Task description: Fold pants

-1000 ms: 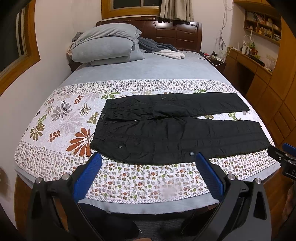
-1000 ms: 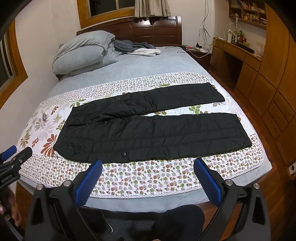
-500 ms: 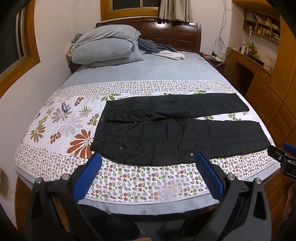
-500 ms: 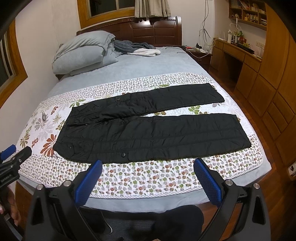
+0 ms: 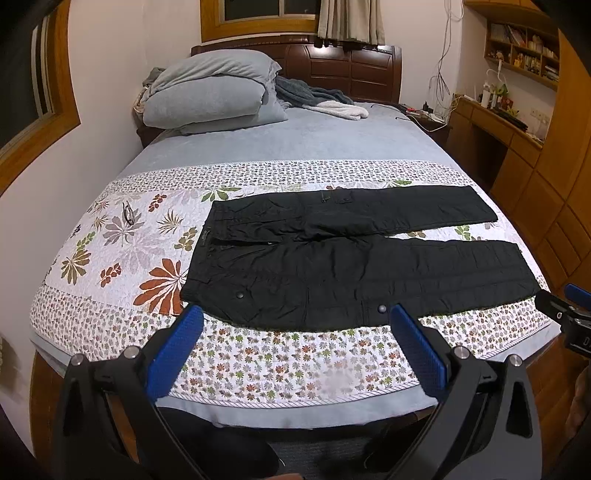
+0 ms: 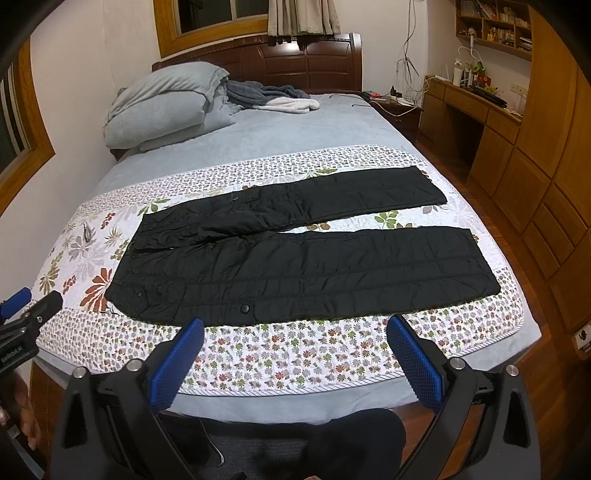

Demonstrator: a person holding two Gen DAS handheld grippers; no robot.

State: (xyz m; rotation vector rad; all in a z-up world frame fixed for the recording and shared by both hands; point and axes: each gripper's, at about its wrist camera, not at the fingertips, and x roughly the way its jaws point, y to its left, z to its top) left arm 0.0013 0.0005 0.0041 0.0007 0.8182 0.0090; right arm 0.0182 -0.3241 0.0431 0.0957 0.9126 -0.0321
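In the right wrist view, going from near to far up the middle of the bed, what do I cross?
right gripper → floral quilt → near pant leg → far pant leg → grey sheet → headboard → curtain

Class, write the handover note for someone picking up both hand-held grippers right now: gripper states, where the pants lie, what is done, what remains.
Left hand-held gripper: open, empty, held off the near edge of the bed.
Right hand-held gripper: open, empty, also off the near edge.
Black pants: spread flat on the floral quilt, waistband to the left, both legs running right, slightly apart.
Done: pants laid out; no fold made.
Left: all folding. A likely start is bringing one leg over the other, then folding along the length.
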